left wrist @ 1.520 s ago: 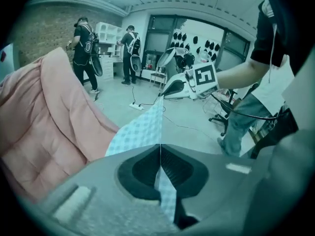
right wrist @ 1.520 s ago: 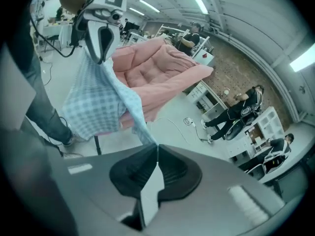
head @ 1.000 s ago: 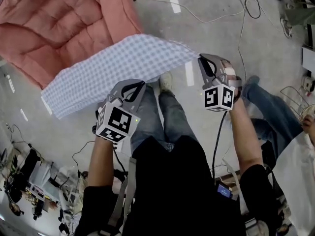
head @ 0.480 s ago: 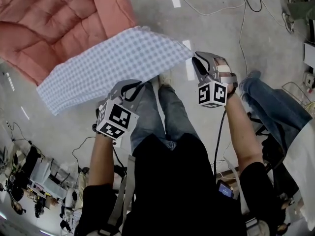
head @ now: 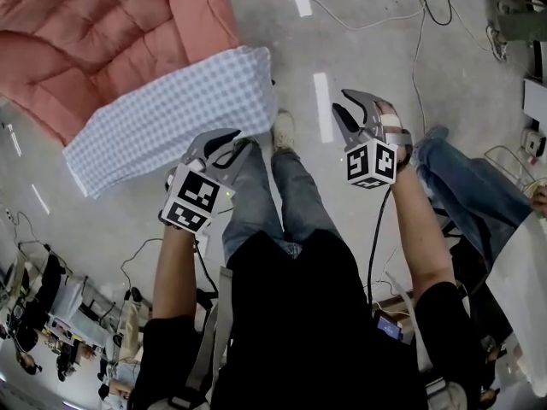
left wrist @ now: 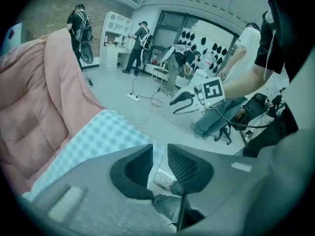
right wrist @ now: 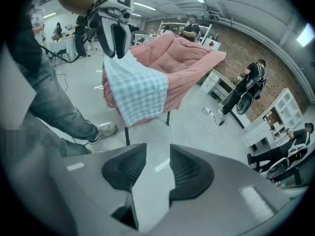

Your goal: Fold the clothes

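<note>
Checked cloth (head: 171, 114) draped over pink quilted cushion (head: 94, 32), far left; probably laid there for a flat base to fold on. Thin, limp weave, small blue-white squares, near corner hanging free. Cushion puffy, stitched in panels. Left gripper (head: 242, 138) just beside cloth edge, jaws just parted, narrow gap, nothing between. Right gripper (head: 339, 101) well apart from cloth, likewise just parted, empty.

The person wears a black short-sleeved top (head: 308, 314), blue jeans (head: 295, 199) and a pale sneaker (head: 283, 131). The left gripper (head: 242, 137) and right gripper (head: 340, 101) are grey with curved jaws, each bearing a white cube (head: 369, 162) printed with black square markers. A black cable (head: 376, 237) hangs from the right one.
</note>
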`<state>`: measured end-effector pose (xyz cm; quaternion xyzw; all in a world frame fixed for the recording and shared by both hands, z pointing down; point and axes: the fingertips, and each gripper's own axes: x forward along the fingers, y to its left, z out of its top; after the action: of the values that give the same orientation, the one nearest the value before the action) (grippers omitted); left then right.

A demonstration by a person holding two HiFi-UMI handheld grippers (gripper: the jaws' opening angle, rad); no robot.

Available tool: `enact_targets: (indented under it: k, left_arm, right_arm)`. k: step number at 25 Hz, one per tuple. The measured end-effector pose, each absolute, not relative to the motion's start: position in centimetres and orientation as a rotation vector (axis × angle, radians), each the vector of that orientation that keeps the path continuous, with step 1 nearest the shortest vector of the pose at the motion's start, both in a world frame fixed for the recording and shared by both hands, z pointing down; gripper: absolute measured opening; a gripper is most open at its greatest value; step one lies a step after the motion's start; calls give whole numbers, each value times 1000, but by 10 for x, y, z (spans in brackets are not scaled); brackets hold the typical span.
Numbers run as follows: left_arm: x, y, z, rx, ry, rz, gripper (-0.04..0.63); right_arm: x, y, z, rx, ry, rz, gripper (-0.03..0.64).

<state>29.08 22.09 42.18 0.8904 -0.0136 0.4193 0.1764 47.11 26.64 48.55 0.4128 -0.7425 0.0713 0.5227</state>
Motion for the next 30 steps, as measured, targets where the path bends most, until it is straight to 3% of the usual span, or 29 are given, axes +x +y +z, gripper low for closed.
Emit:
enact_targets:
  k: [6,12,19,30]
  left_arm:
    - [290,190,393,2479,-196,1089,100]
    - [288,125,296,2371,-404,651,100]
    - [229,83,243,2382,-716,584,100]
    - [116,56,247,2208,-1069,445,123]
  right_arm:
    - [475,233,425,1133,-1849,309,150]
    - [435,188,327,1168,-2011,317,149]
    - [375,131,265,1013,-2108,175,150]
    - [269,44,234,756,-2197,111,179]
